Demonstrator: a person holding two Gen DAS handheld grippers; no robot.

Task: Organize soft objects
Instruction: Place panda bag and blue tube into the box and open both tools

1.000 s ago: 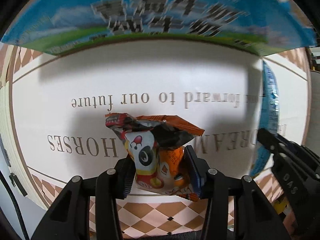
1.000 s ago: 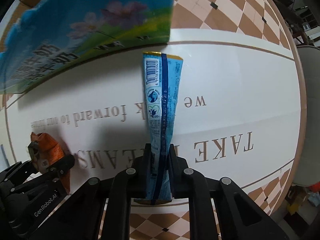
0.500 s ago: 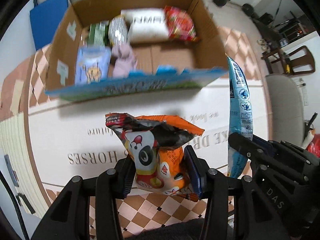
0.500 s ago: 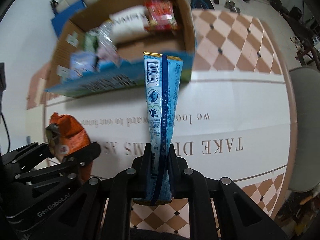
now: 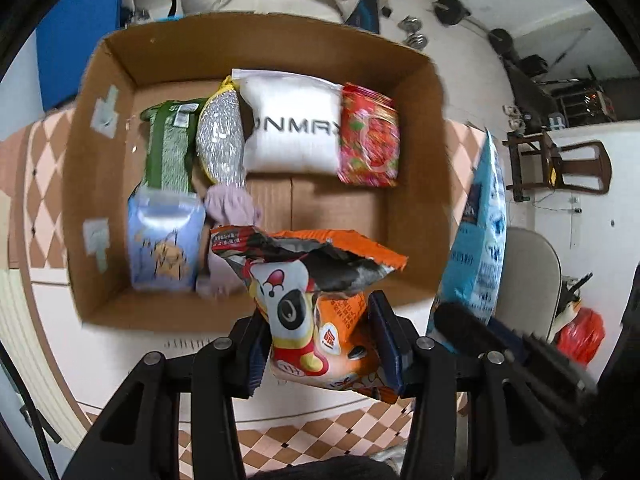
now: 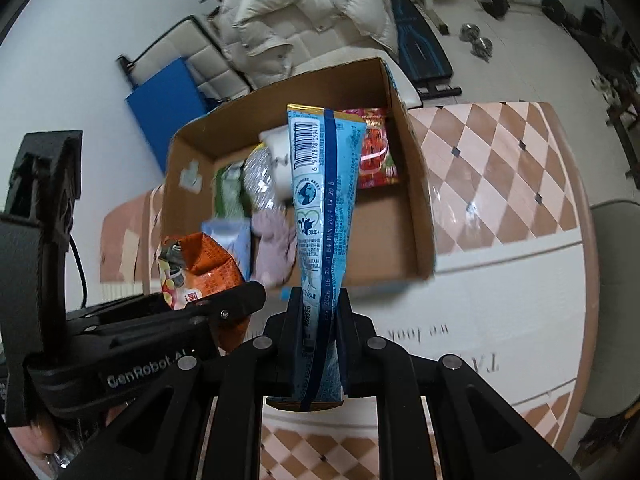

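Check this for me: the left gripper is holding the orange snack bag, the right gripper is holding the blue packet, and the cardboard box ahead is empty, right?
Not quite. The cardboard box is not empty: the left wrist view shows several packets lying in it, including a white pouch and a red bag. The left gripper does hold the orange snack bag, and the right gripper the blue packet.

Orange cartoon-printed snack bag point(image 5: 320, 312); light-blue barcoded pouch point(image 6: 324, 216); brown cardboard box point(image 5: 100, 184) ahead; white desk point(image 6: 500, 308) with tan-and-pink diamond chequer border.
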